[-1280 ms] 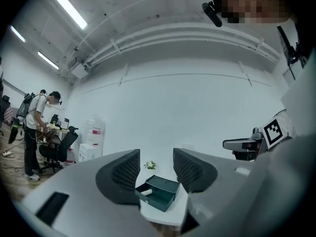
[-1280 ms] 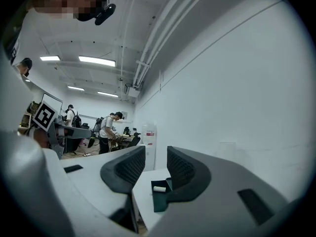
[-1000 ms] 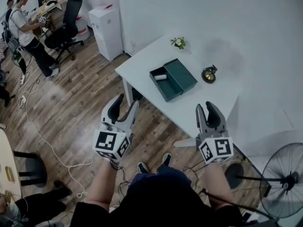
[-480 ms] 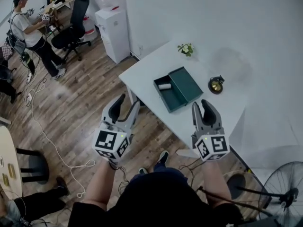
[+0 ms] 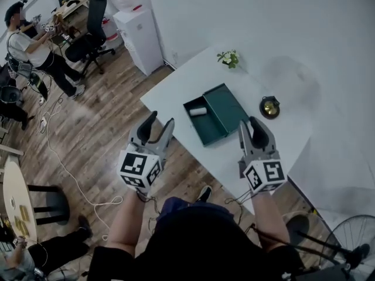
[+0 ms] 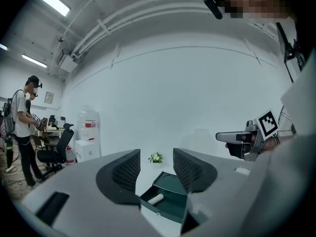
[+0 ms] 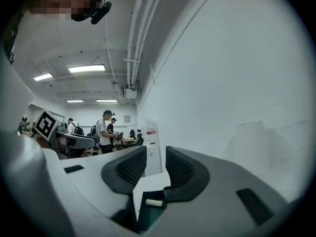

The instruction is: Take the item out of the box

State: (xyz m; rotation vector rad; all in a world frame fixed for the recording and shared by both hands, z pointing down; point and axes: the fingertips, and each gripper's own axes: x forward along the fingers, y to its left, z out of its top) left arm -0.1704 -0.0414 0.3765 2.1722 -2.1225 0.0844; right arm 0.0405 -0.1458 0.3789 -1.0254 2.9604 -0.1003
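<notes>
A dark green box [image 5: 214, 113] lies open on the white table [image 5: 176, 89], lid flat to the right. A small white roll [image 5: 198, 111] lies in its left half. Both grippers hover in the air short of the box, touching nothing. My left gripper [image 5: 159, 122] is over the floor beside the table's near edge, open and empty. My right gripper [image 5: 250, 123] is over the table's near edge, its jaws closing with nothing between them. In the left gripper view the box [image 6: 168, 205] and roll [image 6: 156, 199] show between the jaws of my left gripper [image 6: 155, 158]. In the right gripper view the roll [image 7: 153, 203] shows below my right gripper [image 7: 155, 154].
A small potted plant [image 5: 228, 57] and a round brass object [image 5: 269, 107] stand on the table beyond the box. A white cabinet [image 5: 140, 37], an office chair [image 5: 88, 34] and a person [image 5: 29, 45] are at the far left. A floor fan [image 5: 351, 253] stands bottom right.
The view has closed in on the table. Both grippers have come nearer the box, and the right one now hangs over the table's near edge. Box and roll have not moved.
</notes>
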